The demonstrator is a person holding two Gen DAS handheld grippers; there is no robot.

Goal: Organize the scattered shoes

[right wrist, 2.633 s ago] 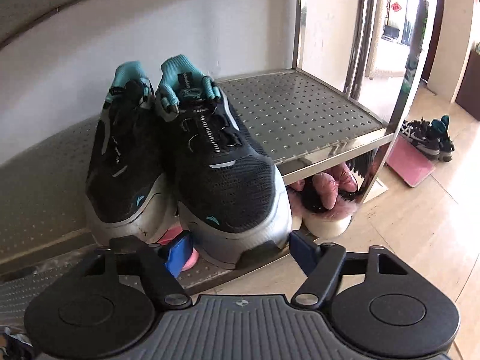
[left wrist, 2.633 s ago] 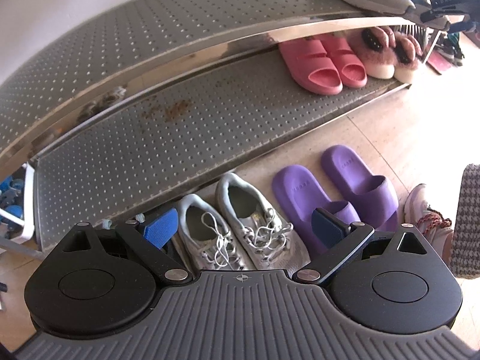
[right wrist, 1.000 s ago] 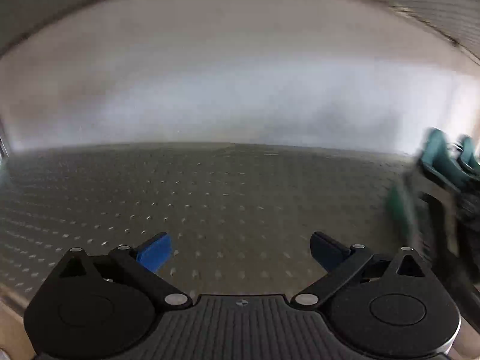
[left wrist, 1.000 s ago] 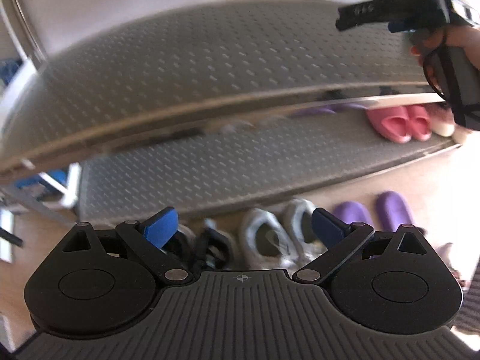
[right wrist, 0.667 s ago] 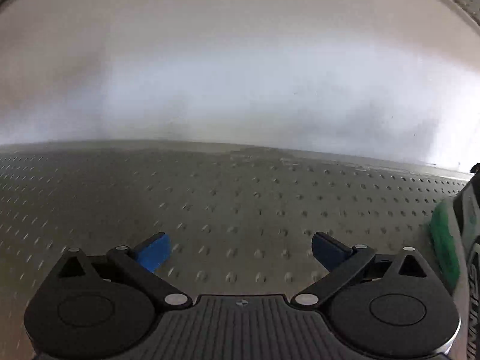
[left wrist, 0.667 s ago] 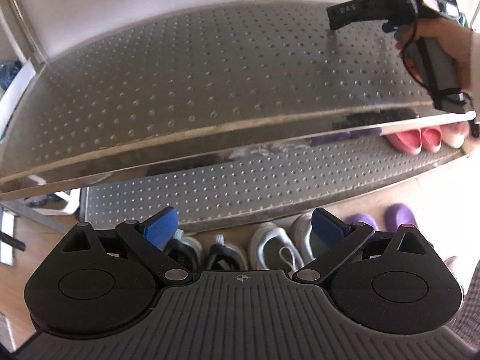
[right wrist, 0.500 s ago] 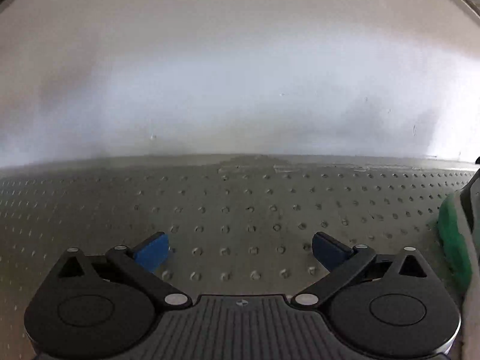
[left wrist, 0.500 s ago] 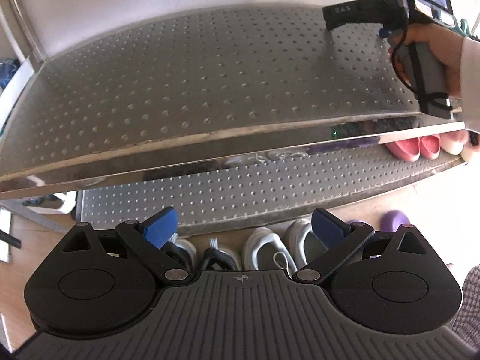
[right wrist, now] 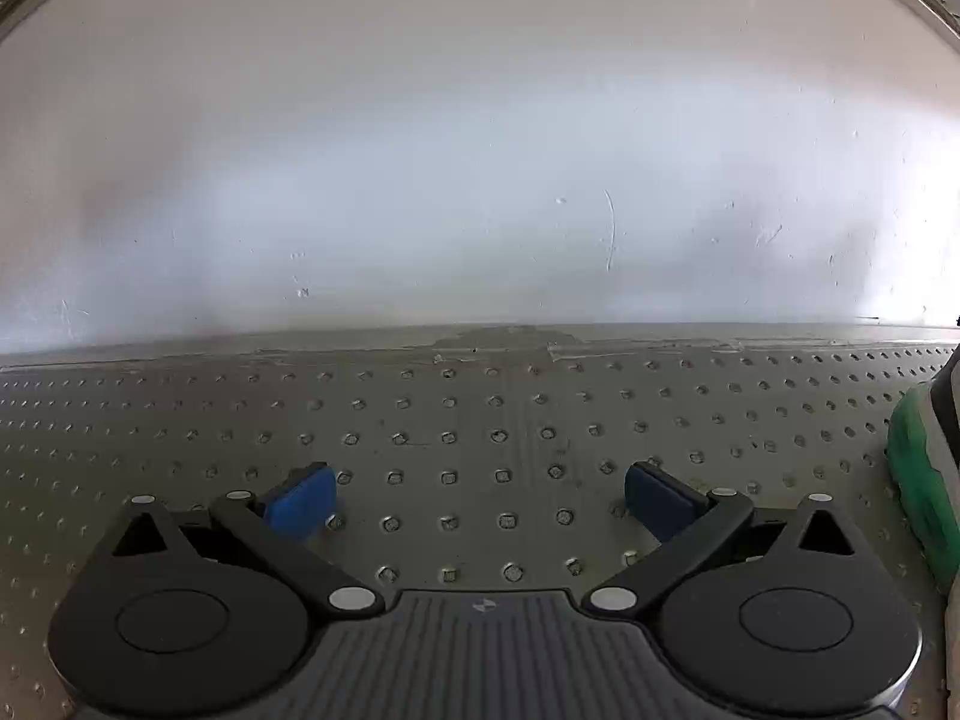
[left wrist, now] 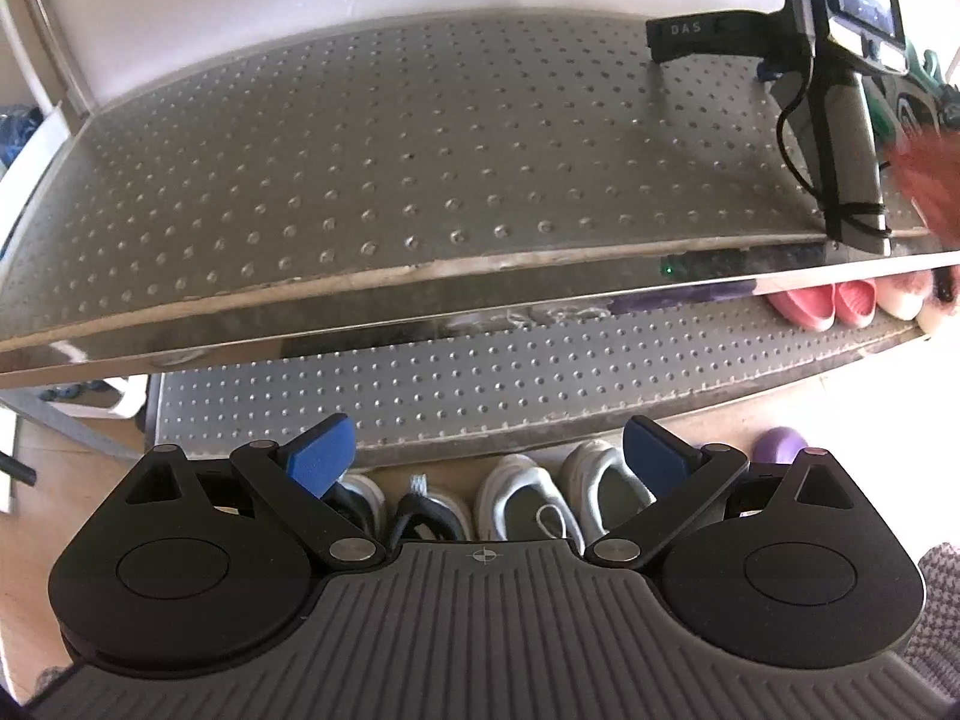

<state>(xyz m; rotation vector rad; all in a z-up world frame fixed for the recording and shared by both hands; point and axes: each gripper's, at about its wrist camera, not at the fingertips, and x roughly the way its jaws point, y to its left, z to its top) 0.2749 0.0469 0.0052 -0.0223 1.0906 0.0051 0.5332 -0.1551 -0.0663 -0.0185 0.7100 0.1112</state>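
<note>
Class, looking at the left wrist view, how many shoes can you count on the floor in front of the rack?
5: two dark shoes at left, two grey-white trainers in the middle, one purple slipper at right. The left gripper may hide more.

Daylight glare at right, heavy fisheye bending, hand blurred

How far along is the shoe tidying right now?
Done: pink slippers sit on the lower shelf, a green-soled sneaker on the upper shelf. In hand: nothing; left gripper and right gripper are open. Left: grey sneakers and a purple slipper on the floor.
</note>
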